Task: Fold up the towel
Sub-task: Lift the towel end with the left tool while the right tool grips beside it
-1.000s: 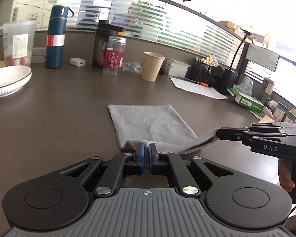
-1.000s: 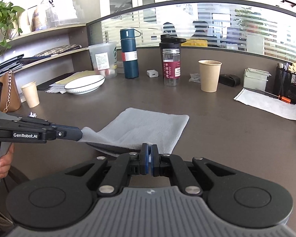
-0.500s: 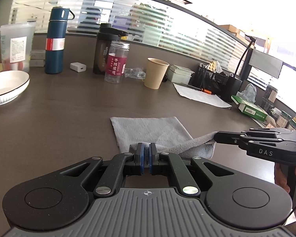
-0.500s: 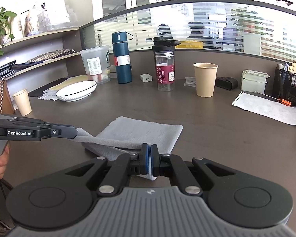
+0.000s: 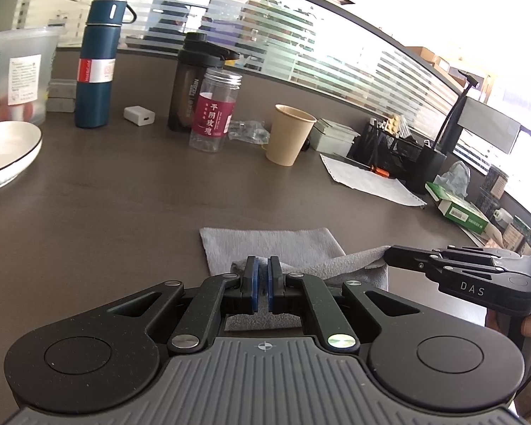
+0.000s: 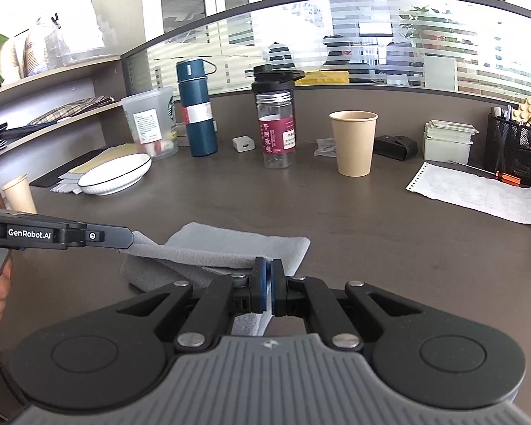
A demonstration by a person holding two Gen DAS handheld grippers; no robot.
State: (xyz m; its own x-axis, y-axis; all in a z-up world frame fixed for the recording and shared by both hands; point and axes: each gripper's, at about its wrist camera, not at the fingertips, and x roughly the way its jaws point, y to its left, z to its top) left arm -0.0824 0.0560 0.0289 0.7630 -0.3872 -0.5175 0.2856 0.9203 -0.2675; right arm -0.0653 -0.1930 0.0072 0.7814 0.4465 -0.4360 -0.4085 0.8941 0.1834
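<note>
**A:** Where is the towel (image 5: 269, 244), and how much of it shows?

**B:** It lies on the dark table (image 5: 124, 205), grey and partly folded over itself. Its near edge is lifted and hidden behind the gripper bodies in both views, so how the underside lies I cannot tell.

**A:** And the grippers?

**B:** The left gripper (image 5: 261, 285) has its blue pads nearly together with a fold of towel pinched between them. The right gripper (image 6: 268, 288) is closed the same way on the other near corner. Each shows in the other's camera from the side (tips buried in cloth, so the clamping is plain only from its own view).

**A:** Any writing?

**B:** "DAS" on the right one, seen from the left camera; "GenRobot.AI" on the left one, seen from the right. The clear bottle (image 6: 277, 131) carries a dark red label with Chinese characters. The plastic tub (image 6: 150, 127) has a printed sticker too small to read and a green logo half cut off. The blue flask (image 6: 196, 113) wears a red and white band, its text blurred.

**A:** Hands?

**B:** Only fingers at the frame edges.
</note>
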